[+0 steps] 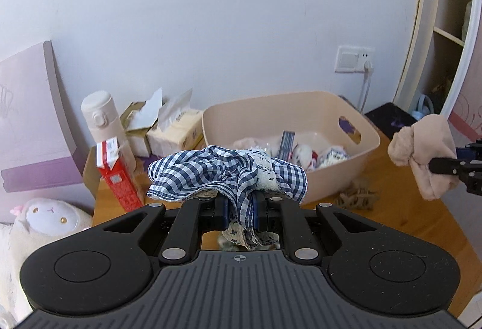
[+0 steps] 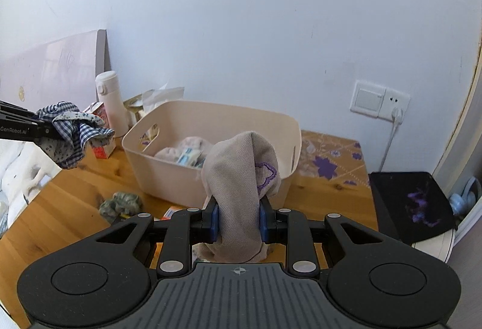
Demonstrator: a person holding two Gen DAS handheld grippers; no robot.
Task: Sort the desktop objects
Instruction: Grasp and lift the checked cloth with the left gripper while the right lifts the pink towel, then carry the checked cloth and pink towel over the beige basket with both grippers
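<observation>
Your left gripper (image 1: 239, 216) pinches the checked cloth (image 1: 223, 175), your right gripper (image 2: 238, 223) the beige sock (image 2: 241, 175); the bin (image 2: 280, 130) at twelve o'clock is part-filled, while a camouflage scrunchie (image 2: 120, 204) waits at nine.

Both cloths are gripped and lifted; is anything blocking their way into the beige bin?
Nothing visible does. The checked cloth in the left gripper and the beige cloth in the right gripper hang just before the open-topped bin.

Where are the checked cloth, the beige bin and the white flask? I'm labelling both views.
checked cloth (image 1: 229, 175): left wrist view, bunched middle above the jaws.
beige bin (image 2: 211, 118): right wrist view, far wall.
white flask (image 1: 101, 121): left wrist view, upper body.
</observation>
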